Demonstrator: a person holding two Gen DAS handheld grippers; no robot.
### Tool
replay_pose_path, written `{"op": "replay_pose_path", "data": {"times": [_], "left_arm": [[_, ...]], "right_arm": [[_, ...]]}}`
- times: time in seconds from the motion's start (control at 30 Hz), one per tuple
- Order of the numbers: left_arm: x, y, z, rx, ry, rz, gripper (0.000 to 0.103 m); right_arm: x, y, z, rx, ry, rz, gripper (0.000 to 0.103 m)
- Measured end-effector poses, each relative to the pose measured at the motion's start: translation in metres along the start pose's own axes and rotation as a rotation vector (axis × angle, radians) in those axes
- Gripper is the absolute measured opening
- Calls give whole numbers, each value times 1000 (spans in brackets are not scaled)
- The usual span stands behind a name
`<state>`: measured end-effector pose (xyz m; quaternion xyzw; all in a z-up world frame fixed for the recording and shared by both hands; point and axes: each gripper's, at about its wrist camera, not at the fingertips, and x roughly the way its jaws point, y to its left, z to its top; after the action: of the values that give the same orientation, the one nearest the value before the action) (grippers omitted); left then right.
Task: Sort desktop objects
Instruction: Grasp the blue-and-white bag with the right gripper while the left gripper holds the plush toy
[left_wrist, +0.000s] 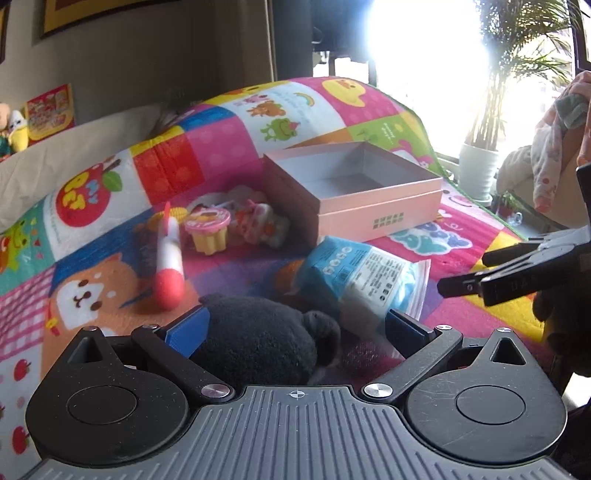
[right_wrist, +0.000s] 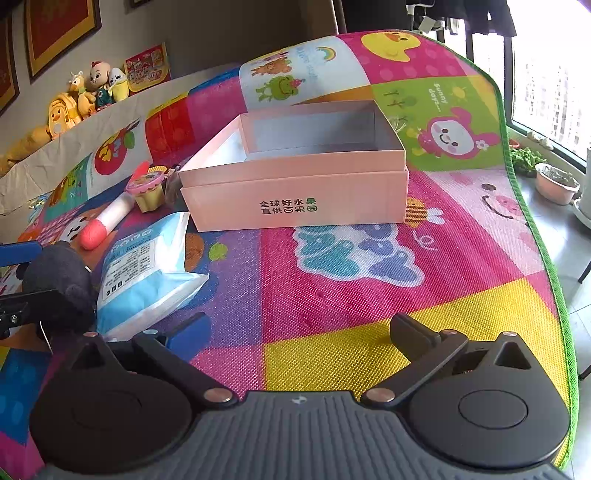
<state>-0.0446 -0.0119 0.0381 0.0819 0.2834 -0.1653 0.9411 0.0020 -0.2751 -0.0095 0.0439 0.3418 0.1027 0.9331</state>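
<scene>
In the left wrist view, low in the centre of the frame, our left gripper (left_wrist: 295, 328) has its jaws spread wide around a dark grey plush toy (left_wrist: 258, 339); whether the blue pad touches the fur we cannot tell, and the black finger on the other side clearly stands apart, so we judge this as the moment before the squeeze. The right wrist view shows the same toy at its left edge (right_wrist: 59, 284), just beside the blue wipes pack (right_wrist: 147, 273). Our right gripper (right_wrist: 299, 332) hangs wide and empty over the patchwork play mat (right_wrist: 369, 288). The open pink box (right_wrist: 295, 177), in the upper middle of that frame, looks like the sorting target, and it sits empty. To do the grasp well we centre the plush between the fingers, push in deep enough to catch its body instead of only loose fur, and close slowly, since soft stuffing will give and could slip out. We keep clear of the wipes pack so it is not dragged along. The red-tipped marker (left_wrist: 170, 258) and yellow toy cupcake (left_wrist: 207, 229) wait further up on the left, near the box.
</scene>
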Motion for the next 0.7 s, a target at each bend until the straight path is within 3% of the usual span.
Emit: {"op": "replay_pose_path", "data": {"times": [0.13, 0.23, 0.33, 0.4, 0.43, 0.57, 0.7], "left_arm": [[-7, 9, -15, -12, 24, 34, 103], [-6, 19, -22, -54, 34, 52, 103], [-4, 26, -26, -93, 40, 47, 103], [-2, 30, -30, -115, 45, 28, 103], [-2, 31, -32, -119, 49, 27, 103], [-9, 37, -41, -142, 51, 23, 103], [-29, 40, -42, -127, 6, 75, 103]], "right_arm": [[-10, 13, 15, 14, -40, 104, 103], [-21, 43, 37, -54, -95, 222, 103], [-15, 75, 60, -84, -69, 359, 102], [0, 99, 72, -79, 18, 476, 91], [12, 109, 77, -71, 78, 528, 80], [55, 145, 77, -19, 295, 627, 49], [54, 163, 68, -62, 280, 625, 50]]}}
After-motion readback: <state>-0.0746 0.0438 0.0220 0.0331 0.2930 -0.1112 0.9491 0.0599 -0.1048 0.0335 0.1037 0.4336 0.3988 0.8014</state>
